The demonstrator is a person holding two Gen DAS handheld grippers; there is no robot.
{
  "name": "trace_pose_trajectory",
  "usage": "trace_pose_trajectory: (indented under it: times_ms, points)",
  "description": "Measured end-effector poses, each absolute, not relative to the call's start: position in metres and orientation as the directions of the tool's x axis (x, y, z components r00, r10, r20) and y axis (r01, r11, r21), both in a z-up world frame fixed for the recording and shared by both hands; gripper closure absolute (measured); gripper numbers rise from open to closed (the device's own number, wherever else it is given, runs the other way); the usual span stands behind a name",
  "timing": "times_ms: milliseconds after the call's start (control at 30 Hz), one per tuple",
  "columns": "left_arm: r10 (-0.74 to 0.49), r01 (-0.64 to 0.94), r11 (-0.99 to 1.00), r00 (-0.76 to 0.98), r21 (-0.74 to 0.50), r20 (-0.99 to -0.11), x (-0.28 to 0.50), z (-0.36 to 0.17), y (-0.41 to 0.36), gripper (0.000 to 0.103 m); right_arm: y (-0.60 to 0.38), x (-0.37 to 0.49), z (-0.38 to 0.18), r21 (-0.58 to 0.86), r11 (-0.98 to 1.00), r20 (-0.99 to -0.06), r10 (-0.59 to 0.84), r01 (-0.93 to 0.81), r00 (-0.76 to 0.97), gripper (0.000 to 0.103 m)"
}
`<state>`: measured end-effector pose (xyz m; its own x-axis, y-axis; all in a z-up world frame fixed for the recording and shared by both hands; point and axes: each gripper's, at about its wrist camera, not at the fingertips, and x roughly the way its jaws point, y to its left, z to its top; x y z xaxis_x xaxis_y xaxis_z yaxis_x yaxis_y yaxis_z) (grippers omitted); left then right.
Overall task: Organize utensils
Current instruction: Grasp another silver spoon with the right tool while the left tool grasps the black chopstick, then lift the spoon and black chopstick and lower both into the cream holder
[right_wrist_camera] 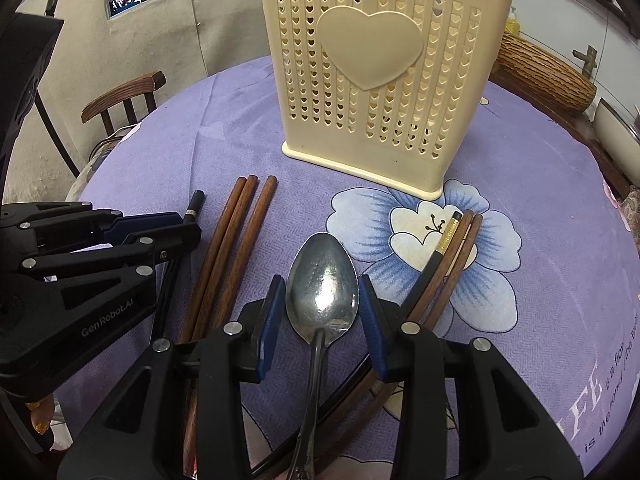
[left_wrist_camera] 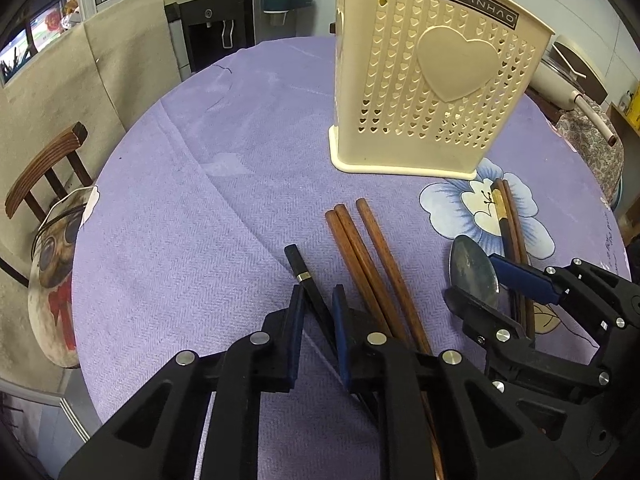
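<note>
Your left gripper has its jaws nearly closed around the black chopstick, though you cannot tell whether the pads press it; its long axis runs away from you, banded end toward the holder. Your right gripper has its jaws partly open astride the metal spoon, pads just beside the bowl's edges; whether they touch is unclear. The spoon lies flat, bowl pointing toward the holder, handle running back under the gripper. Three brown chopsticks lie side by side between the grippers, and another bundle of chopsticks lies right of the spoon. The cream utensil holder stands upright farther off on the table.
</note>
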<state>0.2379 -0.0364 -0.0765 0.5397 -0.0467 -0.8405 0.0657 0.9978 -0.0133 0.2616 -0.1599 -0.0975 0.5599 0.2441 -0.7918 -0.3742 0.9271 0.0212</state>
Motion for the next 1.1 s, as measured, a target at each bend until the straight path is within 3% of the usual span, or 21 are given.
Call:
trace_pose_trajectory:
  times_ms: [600, 933, 1100]
  points:
    - [-0.122, 0.061, 0.992, 0.569, -0.107, -0.813, 0.244, -0.067, -0.025, 0.095, -0.175, 0.260, -0.090, 0.106, 0.928, -0.763, 0.306, -0.357, 0.570, 0.065]
    - [-0.145, 0.055, 0.988, 0.640, -0.144, -0.754, 0.235, -0.038, -0.015, 0.095, -0.186, 0.245, -0.056, 0.143, 0.920, -0.677, 0.360, -0.365, 0.642, 0.066]
    - [-0.158, 0.067, 0.985, 0.718, -0.159, -0.678, 0.218, -0.005, -0.008, 0.095, -0.192, 0.232, -0.033, 0.146, 0.915, -0.626, 0.380, -0.376, 0.681, 0.066]
